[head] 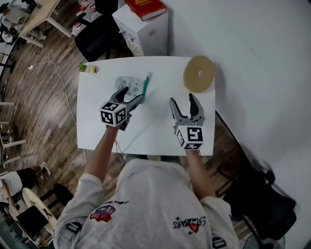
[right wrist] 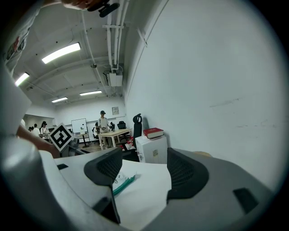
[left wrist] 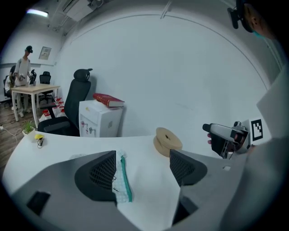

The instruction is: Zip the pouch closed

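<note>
White tabletop (head: 97,131) under you, clear pouch with teal zipper (head: 131,83) lying back left, your left gripper (head: 132,93) spread wide right at it, not pinching, your right gripper (head: 182,98) also wide and empty mid-table, tan tape roll (head: 198,74) back right.

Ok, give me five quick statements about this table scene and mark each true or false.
1. The pouch lies on the white table. True.
2. The right gripper is shut on the pouch. False: its jaws stand apart, away from the pouch.
3. The left gripper has its jaws apart by the pouch. True.
4. The red book lies on the table. False: it lies on the white cabinet behind the table.
5. The tan roll touches the pouch. False: it lies apart, near the table's far right corner.
</note>
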A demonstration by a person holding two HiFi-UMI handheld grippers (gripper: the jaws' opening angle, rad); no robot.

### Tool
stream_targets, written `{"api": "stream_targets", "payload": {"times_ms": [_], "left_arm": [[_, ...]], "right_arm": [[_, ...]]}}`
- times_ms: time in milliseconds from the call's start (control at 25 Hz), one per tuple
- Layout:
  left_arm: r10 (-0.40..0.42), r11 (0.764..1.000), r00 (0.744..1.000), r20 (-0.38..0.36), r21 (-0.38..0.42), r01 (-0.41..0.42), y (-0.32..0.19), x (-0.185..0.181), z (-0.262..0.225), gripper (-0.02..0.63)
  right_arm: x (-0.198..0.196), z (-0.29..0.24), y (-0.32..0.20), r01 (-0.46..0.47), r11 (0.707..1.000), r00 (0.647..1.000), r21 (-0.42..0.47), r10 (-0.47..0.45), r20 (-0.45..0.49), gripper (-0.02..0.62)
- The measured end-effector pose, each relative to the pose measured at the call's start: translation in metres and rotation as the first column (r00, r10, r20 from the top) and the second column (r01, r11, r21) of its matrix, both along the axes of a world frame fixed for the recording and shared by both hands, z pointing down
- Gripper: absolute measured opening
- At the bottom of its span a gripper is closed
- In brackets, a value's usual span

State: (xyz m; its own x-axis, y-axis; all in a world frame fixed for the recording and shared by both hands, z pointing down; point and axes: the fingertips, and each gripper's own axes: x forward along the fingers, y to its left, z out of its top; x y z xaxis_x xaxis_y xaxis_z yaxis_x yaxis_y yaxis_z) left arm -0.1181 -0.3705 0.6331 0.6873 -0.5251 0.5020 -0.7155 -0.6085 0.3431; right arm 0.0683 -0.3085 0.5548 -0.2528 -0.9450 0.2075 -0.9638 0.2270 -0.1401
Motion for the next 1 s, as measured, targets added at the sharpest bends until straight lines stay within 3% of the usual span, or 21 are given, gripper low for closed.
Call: {"api": "stream_targets", "payload": {"times_ms": [320,480,760,880,1000], "left_arm": [[-0.083,0.985,0.993,-0.088,-0.161,0.068,-0.049,0.016,0.030,0.367],[-0.123,0.973,0.990,-0.069,-0.204,0.107,-0.082,0.026,0.046,0.367],[-0.106,0.957,0.994,0.012,-0.271,0.105,-0.115,0.049,0.081,0.367],[-0.139,0.936,0.990,0.019,-0.324,0.138,-0.125,0.056,0.099,0.367],[-0.183,0.895,0.983,0.015,-0.411,0.173,-0.132,0.059,0.119,0.367]], "right_arm": [[0.008,0.028,0.004,-0.009,0.999,1.000,-0.046,0.008,-0.018,0.299],[0.021,0.041,0.008,-0.037,0.997,0.999,-0.071,0.036,-0.011,0.299],[0.044,0.058,0.016,-0.076,0.992,0.997,-0.102,0.076,-0.002,0.298],[0.053,0.067,0.021,-0.090,0.988,0.996,-0.126,0.091,0.007,0.298],[0.058,0.075,0.025,-0.091,0.988,0.996,-0.124,0.093,0.011,0.298]]}}
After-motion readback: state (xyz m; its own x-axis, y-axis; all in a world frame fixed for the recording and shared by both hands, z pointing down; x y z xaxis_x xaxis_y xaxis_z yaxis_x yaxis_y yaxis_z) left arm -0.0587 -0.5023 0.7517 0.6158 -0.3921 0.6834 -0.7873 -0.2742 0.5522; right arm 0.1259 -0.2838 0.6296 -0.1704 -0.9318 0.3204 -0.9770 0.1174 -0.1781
